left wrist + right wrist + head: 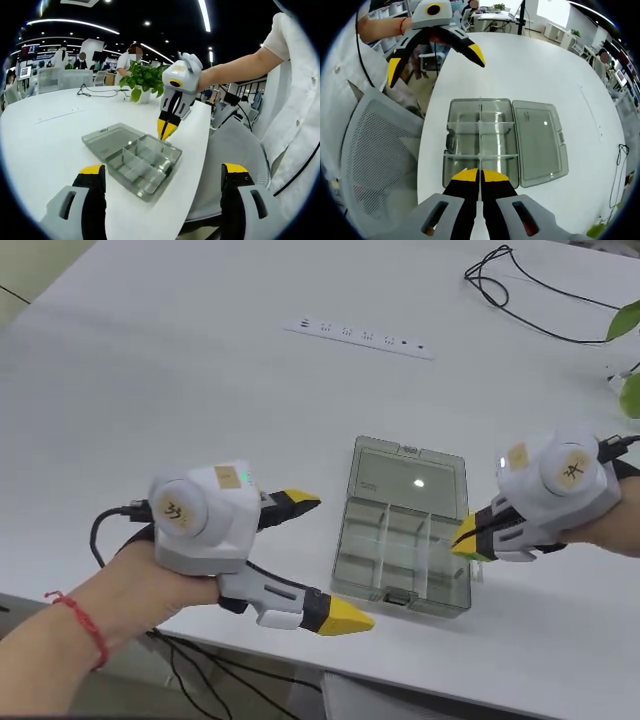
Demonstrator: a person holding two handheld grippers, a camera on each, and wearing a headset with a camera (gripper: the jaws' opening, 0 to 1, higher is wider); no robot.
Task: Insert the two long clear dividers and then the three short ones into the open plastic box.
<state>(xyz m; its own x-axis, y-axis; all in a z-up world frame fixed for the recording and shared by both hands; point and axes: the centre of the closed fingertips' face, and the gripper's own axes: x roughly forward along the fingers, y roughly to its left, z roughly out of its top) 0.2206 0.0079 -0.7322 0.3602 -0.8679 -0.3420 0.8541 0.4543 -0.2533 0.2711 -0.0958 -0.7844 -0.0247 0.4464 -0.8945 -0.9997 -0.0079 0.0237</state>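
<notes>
Smoky clear box (470, 142), lid (540, 142) flat open, dividers (480, 127) crossing inside, lies just ahead of clenched right claw (480, 175); left claw (335, 561) gapes.

Your white tabletop (150, 390) bears a power strip (358, 337) and plant (142, 82); mesh chair (375, 155) beside, probably office lights (204, 15) overhead.

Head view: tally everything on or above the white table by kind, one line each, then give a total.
Grippers: 2 (left gripper, right gripper)
Plastic box: 1
Power strip: 1
Black cable: 1
Plant: 1
Total: 6
</notes>
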